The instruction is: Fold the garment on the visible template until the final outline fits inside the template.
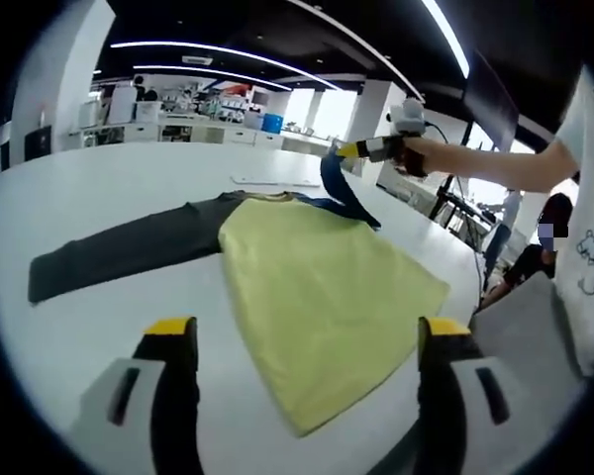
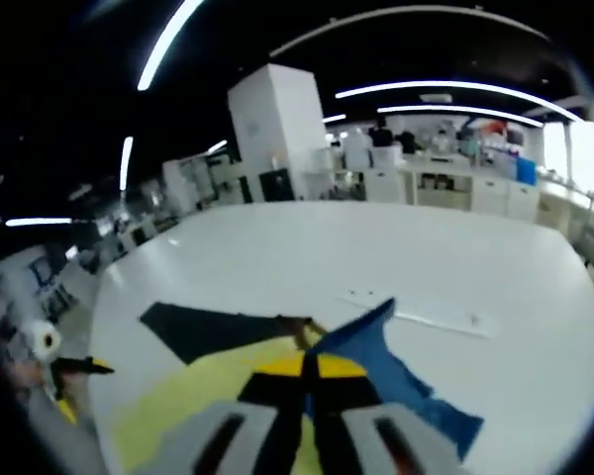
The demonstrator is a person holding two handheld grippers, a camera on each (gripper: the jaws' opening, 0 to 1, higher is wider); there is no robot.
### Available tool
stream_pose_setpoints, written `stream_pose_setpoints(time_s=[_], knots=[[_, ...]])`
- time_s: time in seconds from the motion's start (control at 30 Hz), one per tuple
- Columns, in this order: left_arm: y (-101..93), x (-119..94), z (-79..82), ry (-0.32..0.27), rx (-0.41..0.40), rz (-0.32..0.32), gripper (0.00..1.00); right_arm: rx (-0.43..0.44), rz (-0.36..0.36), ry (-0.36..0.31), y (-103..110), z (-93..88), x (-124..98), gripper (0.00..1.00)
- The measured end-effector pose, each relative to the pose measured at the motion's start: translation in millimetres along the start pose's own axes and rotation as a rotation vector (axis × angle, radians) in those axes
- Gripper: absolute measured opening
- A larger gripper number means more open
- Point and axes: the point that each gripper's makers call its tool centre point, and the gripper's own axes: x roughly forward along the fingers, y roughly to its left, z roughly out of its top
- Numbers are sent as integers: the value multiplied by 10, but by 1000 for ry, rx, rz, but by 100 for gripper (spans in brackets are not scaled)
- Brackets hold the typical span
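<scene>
Matt cloth garment (image 1: pixel 317 287); smooth glossy white table (image 1: pixel 129 183).

A: How many shirts are there?
B: One shirt (image 1: pixel 317 287), with one grey sleeve (image 1: pixel 119 252) and one blue sleeve (image 1: pixel 342 193).
A: And the rest?
B: Two grippers (image 1: pixel 307 341) (image 2: pixel 309 381), one white table (image 1: pixel 129 183), one flat strip (image 2: pixel 426 315).

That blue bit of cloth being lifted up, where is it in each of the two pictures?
Left gripper view: the blue sleeve hangs upper centre-right, pinched by the right gripper above the yellow garment.
Right gripper view: the blue sleeve rises at bottom centre, clamped between that view's own jaws, spreading to the lower right.
Shared landmark: the dark sleeve stretched out on the white table.
</scene>
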Motion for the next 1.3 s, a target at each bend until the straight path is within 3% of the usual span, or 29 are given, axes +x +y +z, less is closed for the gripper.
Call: stream_pose_setpoints(time_s=[0.23, 0.7, 1.3], knots=[[1, 2, -18, 4, -3, -1, 88, 0, 78, -15, 443, 79, 247, 0], [19, 21, -39, 12, -11, -2, 87, 37, 157, 27, 959, -139, 743, 0], [54, 42, -78, 22, -21, -2, 87, 15, 195, 105, 1233, -401, 1288, 0]])
